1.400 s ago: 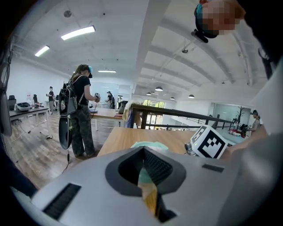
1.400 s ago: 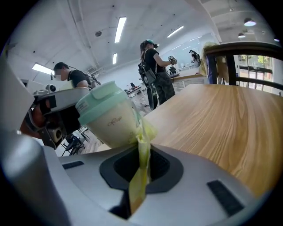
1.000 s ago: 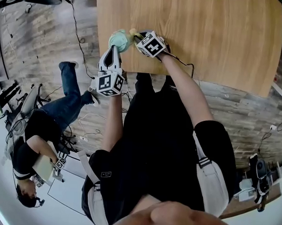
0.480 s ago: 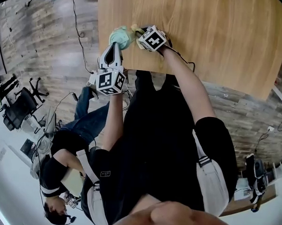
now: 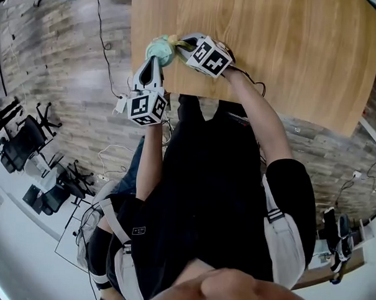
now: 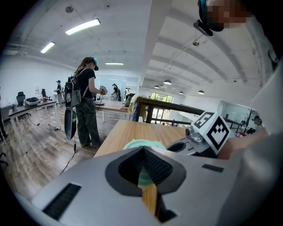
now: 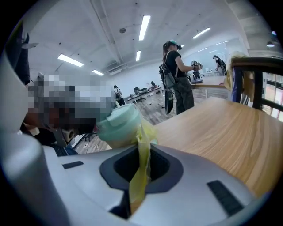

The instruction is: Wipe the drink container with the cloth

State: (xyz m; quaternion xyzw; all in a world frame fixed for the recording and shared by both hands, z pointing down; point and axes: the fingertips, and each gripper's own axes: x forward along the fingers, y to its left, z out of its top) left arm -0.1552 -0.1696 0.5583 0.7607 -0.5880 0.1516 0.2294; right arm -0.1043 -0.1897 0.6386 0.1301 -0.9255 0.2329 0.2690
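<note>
Since the left gripper (image 5: 152, 64) pinches the mint drink container (image 5: 159, 50) at the table's (image 5: 292, 51) near corner and the right gripper (image 5: 183, 45) nips the yellow cloth (image 7: 139, 154) touching it, I'd drag the cloth round its side with light, steady pressure, not tugging it loose.

The right gripper (image 7: 140, 174) pinches a yellow cloth (image 7: 142, 145) that drapes against the mint-green drink container (image 7: 117, 126).

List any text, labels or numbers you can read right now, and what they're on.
None legible.
The marker cubes on the left gripper and right gripper: square patterns only, no words.
On the drink container and cloth: no print showing.
The tag on the black shirt: too small.
</note>
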